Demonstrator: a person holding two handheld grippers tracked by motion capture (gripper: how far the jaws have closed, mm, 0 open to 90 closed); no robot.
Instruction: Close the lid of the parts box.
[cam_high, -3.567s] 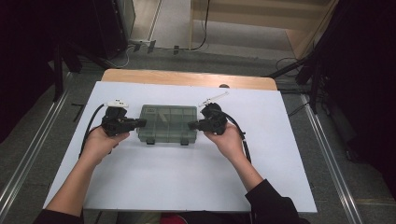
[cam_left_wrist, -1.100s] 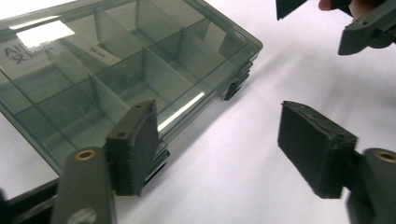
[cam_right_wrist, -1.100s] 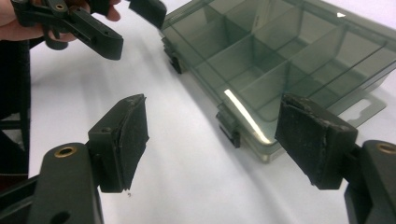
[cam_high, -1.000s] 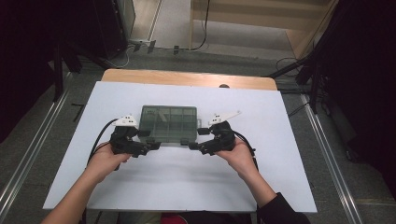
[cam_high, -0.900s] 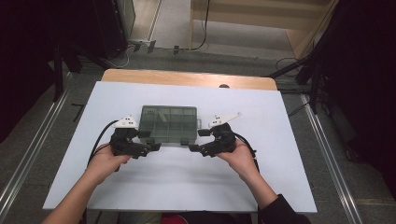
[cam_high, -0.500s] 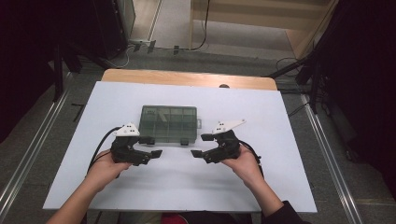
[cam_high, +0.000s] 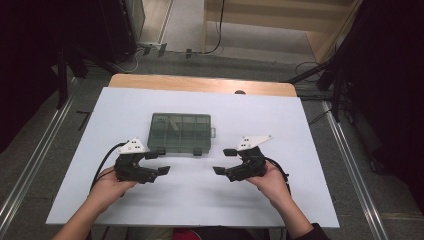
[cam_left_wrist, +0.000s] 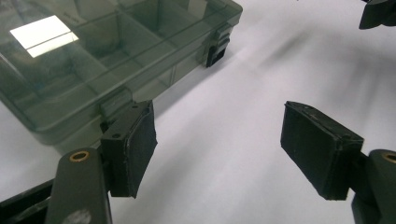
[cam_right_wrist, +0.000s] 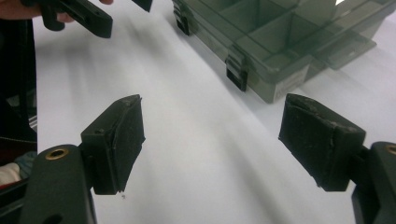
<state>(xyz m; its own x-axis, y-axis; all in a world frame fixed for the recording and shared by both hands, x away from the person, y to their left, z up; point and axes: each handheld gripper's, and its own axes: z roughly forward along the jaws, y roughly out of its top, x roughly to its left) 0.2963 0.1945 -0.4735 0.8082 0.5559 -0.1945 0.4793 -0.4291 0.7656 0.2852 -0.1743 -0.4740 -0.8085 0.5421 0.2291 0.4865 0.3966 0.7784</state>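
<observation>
A smoky-green clear compartment box (cam_high: 181, 132) lies shut on the white table, its two black latches (cam_left_wrist: 217, 49) facing the person. My left gripper (cam_high: 161, 161) is open just in front of the box's near-left corner, nothing between its jaws. In the left gripper view the left gripper (cam_left_wrist: 224, 144) has one pad beside the box (cam_left_wrist: 93, 60). My right gripper (cam_high: 224, 161) is open, in front and to the right of the box, holding nothing. The right gripper view shows the right gripper (cam_right_wrist: 219, 144) over bare table, with the box (cam_right_wrist: 280, 32) ahead at upper right.
White sheet (cam_high: 200, 200) covers the table, with a wooden strip (cam_high: 200, 84) at its far edge. Metal rails (cam_high: 350, 170) run on the floor at both sides. The left gripper (cam_right_wrist: 79, 14) appears far off in the right gripper view.
Both grippers have drawn back from the box's two ends toward the person, jaws open. The box has stayed in place.
</observation>
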